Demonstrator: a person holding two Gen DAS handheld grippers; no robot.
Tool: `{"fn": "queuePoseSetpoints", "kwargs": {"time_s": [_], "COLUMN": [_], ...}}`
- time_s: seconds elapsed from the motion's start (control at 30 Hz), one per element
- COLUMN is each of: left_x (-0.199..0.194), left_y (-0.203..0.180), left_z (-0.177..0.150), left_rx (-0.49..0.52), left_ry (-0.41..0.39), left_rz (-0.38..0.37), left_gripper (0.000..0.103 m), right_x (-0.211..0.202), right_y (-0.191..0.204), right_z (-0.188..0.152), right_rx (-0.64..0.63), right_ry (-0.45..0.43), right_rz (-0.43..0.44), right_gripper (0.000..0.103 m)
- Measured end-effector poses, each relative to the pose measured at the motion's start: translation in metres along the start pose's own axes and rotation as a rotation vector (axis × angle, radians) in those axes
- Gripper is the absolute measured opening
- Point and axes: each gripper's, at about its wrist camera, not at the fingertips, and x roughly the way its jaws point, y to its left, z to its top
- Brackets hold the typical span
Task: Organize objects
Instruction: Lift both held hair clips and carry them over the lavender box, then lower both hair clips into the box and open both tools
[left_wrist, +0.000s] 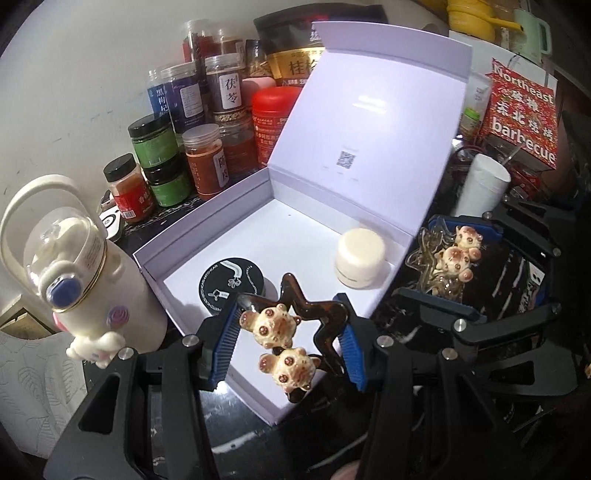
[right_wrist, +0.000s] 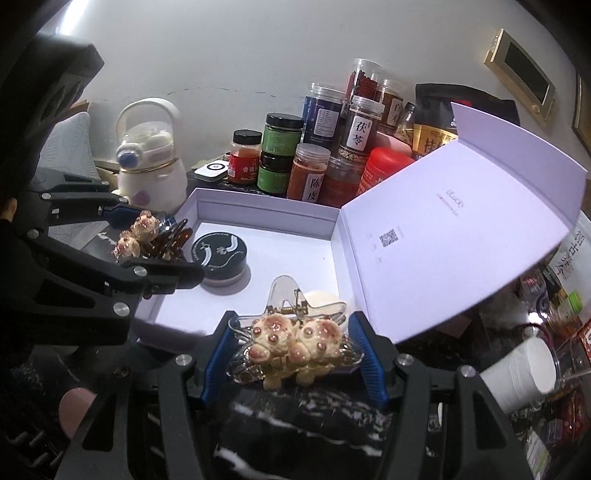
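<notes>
An open white gift box (left_wrist: 207, 229) with its lid raised holds a black round tin (left_wrist: 229, 286) and a cream jar (left_wrist: 360, 256). My left gripper (left_wrist: 286, 345) is shut on a brown star-shaped hair clip (left_wrist: 321, 314) with two cream bear charms, held over the box's front edge. My right gripper (right_wrist: 295, 349) is shut on a clear star-shaped hair clip (right_wrist: 288, 295) with two cream bear charms, just outside the box's near corner. The right gripper also shows in the left wrist view (left_wrist: 448, 254), and the left gripper in the right wrist view (right_wrist: 147, 240).
Several spice jars (left_wrist: 192, 122) and a red canister (left_wrist: 271, 122) stand behind the box. A white bottle with a handle (left_wrist: 85, 277) stands left of it. A white paper cup (left_wrist: 482, 188) and a red barbecue box (left_wrist: 524, 114) are to the right.
</notes>
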Motion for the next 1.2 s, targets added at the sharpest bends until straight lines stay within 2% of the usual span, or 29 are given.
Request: {"fn": "queuePoseSetpoints", "kwargs": {"time_s": [0.93,1.2], "left_x": [0.086,0.103], "left_y": [0.052,0.062], "left_z": [0.046,0.055], "left_rx": [-0.054,-0.071], "left_ry": [-0.003,0.005], "left_rz": [0.11,0.111], "left_gripper": [0.048,0.048], "right_x": [0.103,0.125], "right_y": [-0.033,-0.041], "right_z": [0.051,0.062], "right_rx": [0.038,0.058], "right_ry": [0.011,0.013], "right_rz": [-0.05,-0.039], "right_gripper": [0.062,0.062]}}
